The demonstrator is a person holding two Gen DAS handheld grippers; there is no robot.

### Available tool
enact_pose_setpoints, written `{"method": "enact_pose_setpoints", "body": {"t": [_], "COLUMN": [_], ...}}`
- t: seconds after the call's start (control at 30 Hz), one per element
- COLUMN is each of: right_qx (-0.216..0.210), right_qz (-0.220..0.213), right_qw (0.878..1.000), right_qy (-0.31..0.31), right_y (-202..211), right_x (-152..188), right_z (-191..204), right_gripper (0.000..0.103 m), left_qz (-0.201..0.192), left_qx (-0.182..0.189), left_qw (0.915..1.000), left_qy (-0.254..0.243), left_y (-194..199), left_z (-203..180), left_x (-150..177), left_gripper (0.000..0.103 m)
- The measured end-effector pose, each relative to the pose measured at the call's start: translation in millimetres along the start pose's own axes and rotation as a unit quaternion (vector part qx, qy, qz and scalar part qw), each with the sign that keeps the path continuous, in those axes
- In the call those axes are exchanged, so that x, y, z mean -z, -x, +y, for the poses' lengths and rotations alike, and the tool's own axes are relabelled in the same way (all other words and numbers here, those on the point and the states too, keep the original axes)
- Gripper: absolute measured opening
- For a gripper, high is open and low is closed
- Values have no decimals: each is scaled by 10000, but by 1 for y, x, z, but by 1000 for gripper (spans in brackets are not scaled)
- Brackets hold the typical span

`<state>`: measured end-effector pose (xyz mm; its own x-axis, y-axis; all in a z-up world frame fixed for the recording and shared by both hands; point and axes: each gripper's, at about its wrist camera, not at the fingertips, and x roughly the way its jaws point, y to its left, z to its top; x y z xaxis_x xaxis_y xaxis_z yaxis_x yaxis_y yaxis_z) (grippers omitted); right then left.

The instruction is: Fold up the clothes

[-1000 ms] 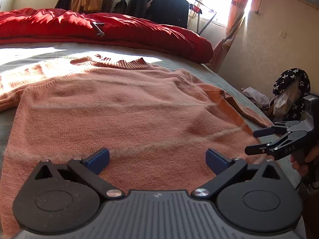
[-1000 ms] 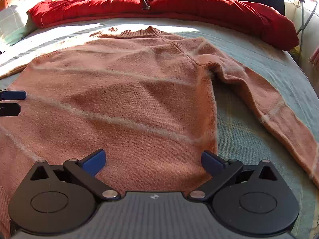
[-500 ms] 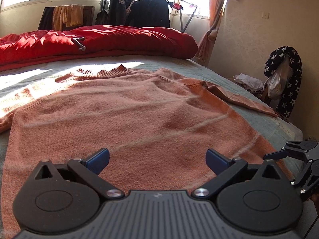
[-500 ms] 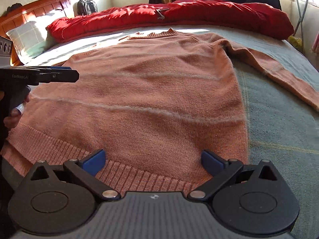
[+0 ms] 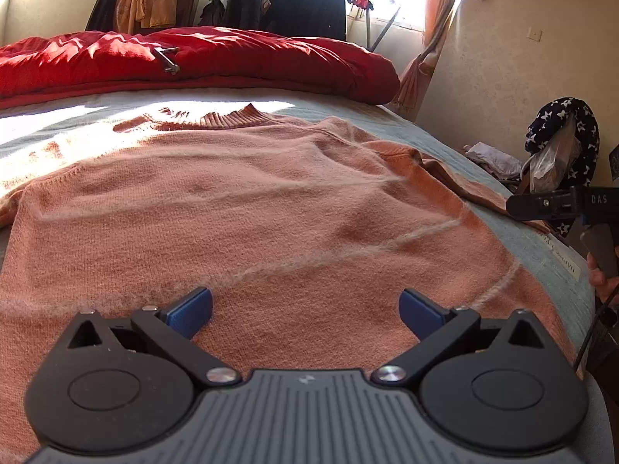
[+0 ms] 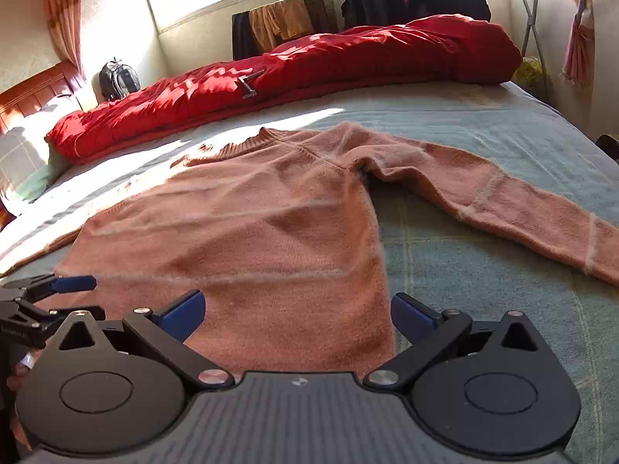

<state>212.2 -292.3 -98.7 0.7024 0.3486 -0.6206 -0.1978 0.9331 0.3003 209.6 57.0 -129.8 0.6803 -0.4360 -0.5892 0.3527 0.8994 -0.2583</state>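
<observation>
Ahead, bed (image 6: 483, 123) stretching beyond both grippers. Pink sweater (image 5: 247, 208) lying flat on it, directly before fingers, sleeve (image 6: 503, 197) reaching out right of right gripper. Red duvet (image 6: 309, 65) sitting far beyond collar. Left gripper (image 5: 305, 309) hovering wide open over hem, gripping nothing. Right gripper (image 6: 298, 313) likewise spread wide, empty, straddling sweater's right edge.

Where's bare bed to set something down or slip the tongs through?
Free: sheet wedge between the sweater body and its outstretched right sleeve; also the strip between the collar and the red duvet. Crowded: bed centre under the sweater; far edge under the duvet.
</observation>
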Motion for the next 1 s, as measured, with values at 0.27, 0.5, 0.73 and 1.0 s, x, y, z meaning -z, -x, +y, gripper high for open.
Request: {"method": "enact_pose_setpoints", "body": {"t": [0.27, 0.5, 0.73, 1.0], "right_qx": [119, 964, 1230, 1179], "right_qz": [-483, -551, -321, -1109], "right_qw": [9846, 9791, 9668, 9273], "right_qy": [-1679, -1704, -2216, -3376], "right_y": [-26, -7, 8, 4], "right_x": [-30, -33, -19, -1], "right_z": [-85, -126, -165, -217], "right_gripper": [103, 103, 89, 83], "left_qz": [43, 84, 91, 93], "left_qx": [-71, -140, -177, -199], "left_qw": [9999, 9996, 9993, 9992], "left_qy": [-120, -246, -307, -337], "left_y": [-7, -10, -11, -12], "left_z": [-1, -2, -3, -4], "left_x": [3, 4, 5, 5], "left_gripper": [102, 102, 102, 102]}}
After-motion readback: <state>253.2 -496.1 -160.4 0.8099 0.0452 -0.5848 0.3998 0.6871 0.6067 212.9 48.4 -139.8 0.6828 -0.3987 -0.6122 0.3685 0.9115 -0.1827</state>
